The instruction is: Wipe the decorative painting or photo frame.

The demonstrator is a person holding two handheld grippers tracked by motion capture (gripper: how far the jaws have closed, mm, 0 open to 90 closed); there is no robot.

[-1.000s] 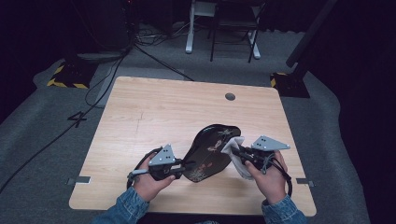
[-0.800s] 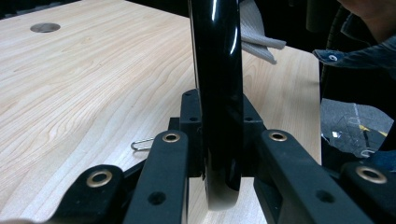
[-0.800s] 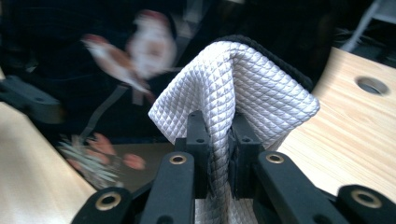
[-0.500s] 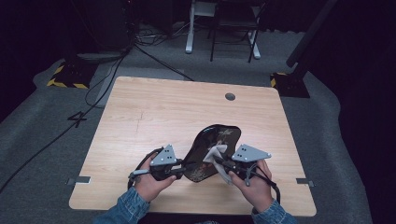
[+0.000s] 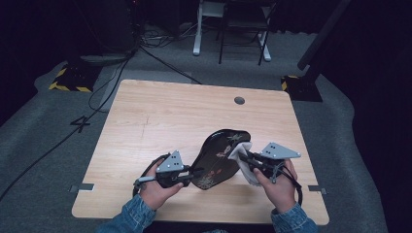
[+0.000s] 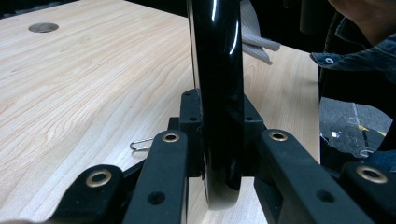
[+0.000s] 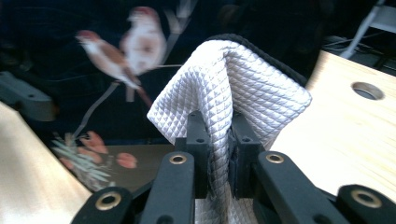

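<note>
Wiping black tray (cloth touching).

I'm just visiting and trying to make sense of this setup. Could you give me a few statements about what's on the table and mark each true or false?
1. The left hand-held gripper is clamped on the rim of a black lacquered tray. True.
2. The right hand-held gripper holds a sponge. False: its jaws are shut on a white quilted cloth.
3. The tray lies flat on the wooden table. False: it is tilted up on edge between the two grippers.
4. The tray is painted with birds and flowers. True: the right gripper view shows them.
5. The cloth lies at the far edge of the table. False: it is up against the tray's right side, near the person.
</note>
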